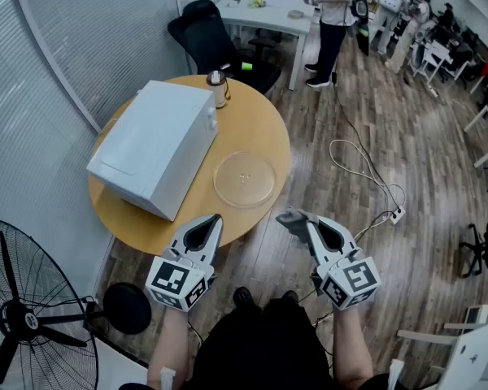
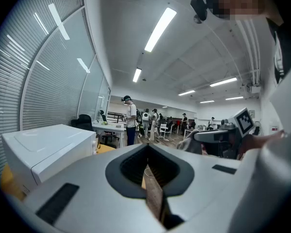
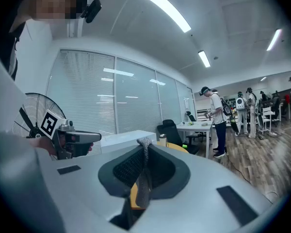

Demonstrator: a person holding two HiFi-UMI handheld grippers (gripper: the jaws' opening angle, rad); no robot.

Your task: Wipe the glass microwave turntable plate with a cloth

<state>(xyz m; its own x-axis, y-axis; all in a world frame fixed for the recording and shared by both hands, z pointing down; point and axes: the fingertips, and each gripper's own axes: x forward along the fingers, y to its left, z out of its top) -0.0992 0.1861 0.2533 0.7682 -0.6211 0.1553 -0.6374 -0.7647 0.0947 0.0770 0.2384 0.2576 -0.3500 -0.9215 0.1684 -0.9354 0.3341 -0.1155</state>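
1. Pinching a thin grey cloth (image 3: 144, 176), the right gripper (image 3: 144, 145) has its jaws clenched on a narrow strip. A hold that slight could slip under wiping pressure.
2. Left gripper (image 2: 148, 155): jaws pressed together, nothing between them.
3. Clear round glass turntable plate (image 1: 244, 179) lies flat on the round wooden table (image 1: 264, 124), ahead of both grippers, well apart, beside the white microwave (image 1: 154, 145). Unbraced, it may skid towards the near rim.
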